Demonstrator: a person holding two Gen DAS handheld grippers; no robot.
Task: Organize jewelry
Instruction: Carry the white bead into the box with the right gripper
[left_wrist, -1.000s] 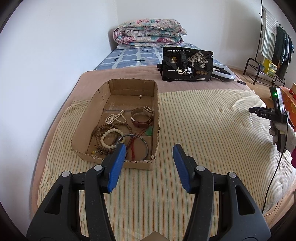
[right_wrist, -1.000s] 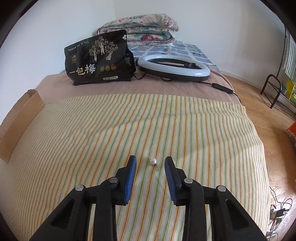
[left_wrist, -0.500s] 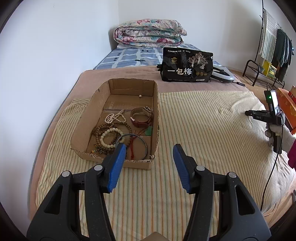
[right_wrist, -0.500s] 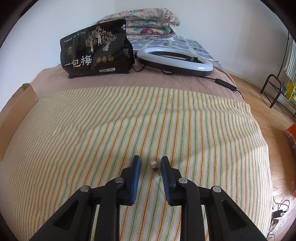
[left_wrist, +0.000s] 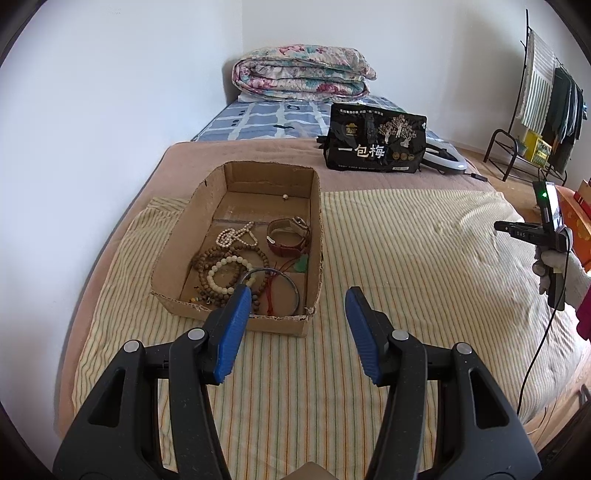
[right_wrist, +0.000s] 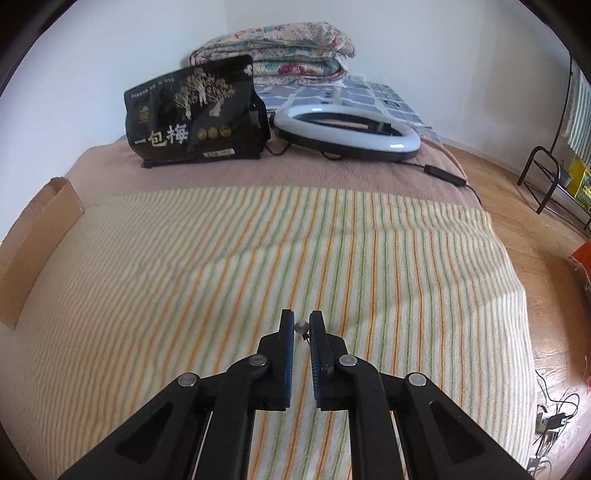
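A bed under a striped blanket (right_wrist: 229, 258) serves as the working surface, with a snack bag and ring light at its far end. The right gripper (right_wrist: 301, 326) has its blue pads pinched on a small pearl earring (right_wrist: 301, 326) low over the blanket, likely bound for the cardboard box (left_wrist: 317, 221) holding bracelets and a watch. The left gripper (left_wrist: 297, 314) hangs half spread and empty near the box.
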